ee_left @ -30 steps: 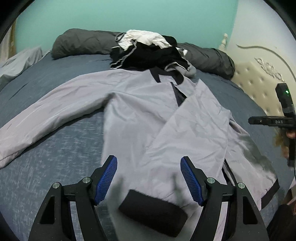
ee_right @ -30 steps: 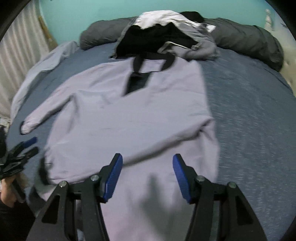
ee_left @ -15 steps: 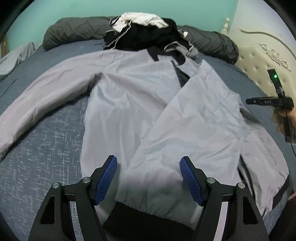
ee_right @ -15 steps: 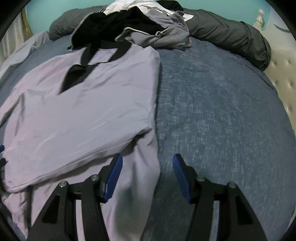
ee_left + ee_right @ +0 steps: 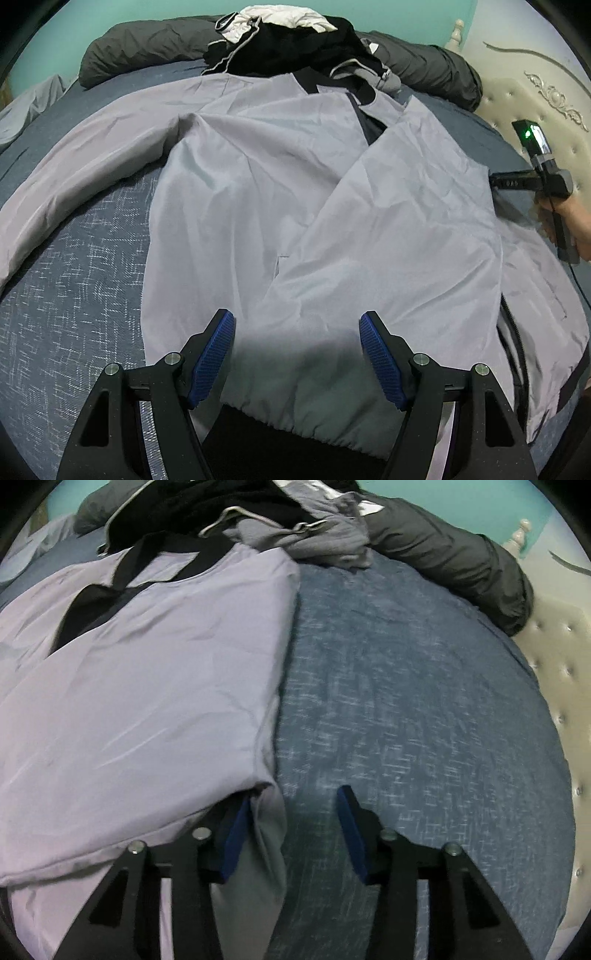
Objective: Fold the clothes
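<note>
Both tools gape, gripping nothing. Right tool (image 5: 295, 834) straddles jacket (image 5: 295, 192) side fold; left tool (image 5: 297, 356) over hem.

Smooth sheeny jacket (image 5: 258, 192), rough woven bedspread (image 5: 424, 709)

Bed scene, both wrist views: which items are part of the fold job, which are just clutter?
In play:
- grey jacket, spread on the bed, right sleeve folded across its front
- left gripper, open above the hem
- right gripper, open at the jacket's right edge

Lying about:
- clothes pile beyond the collar
- dark duvet roll
- blue bedspread
- cream headboard
</note>
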Tool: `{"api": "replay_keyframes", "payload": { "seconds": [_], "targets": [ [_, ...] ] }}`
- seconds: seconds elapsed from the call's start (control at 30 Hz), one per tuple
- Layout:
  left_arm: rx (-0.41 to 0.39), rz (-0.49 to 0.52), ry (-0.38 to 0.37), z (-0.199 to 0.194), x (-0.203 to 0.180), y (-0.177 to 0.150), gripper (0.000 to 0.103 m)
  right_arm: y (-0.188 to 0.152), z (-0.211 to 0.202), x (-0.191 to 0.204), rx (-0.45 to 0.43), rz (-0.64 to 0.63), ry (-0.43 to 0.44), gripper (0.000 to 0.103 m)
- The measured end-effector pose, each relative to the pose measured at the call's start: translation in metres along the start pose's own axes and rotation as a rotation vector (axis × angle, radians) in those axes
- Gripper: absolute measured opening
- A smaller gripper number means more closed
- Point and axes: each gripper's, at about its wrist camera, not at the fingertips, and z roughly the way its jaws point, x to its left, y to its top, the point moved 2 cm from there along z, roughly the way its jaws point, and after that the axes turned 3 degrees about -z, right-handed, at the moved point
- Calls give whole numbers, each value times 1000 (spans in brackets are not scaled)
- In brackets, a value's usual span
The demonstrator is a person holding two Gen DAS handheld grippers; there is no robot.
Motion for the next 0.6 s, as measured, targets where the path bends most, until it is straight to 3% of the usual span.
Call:
{"api": "replay_keyframes", "payload": {
  "seconds": [0.07,0.2,0.5,0.6],
  "targets": [
    [11,2,4,4,0,-1,74,-3,-1,-5,-12,6,-31,29],
    [20,15,11,8,-2,-2,74,-9,-2,-12,-30,27,-32,20],
    [28,19,9,9,1,-1,74,-14,6,-26,-31,88,32,19],
    [30,17,8,10,0,2,74,-18,-8,-35,-73,126,97,19]
  ]
}}
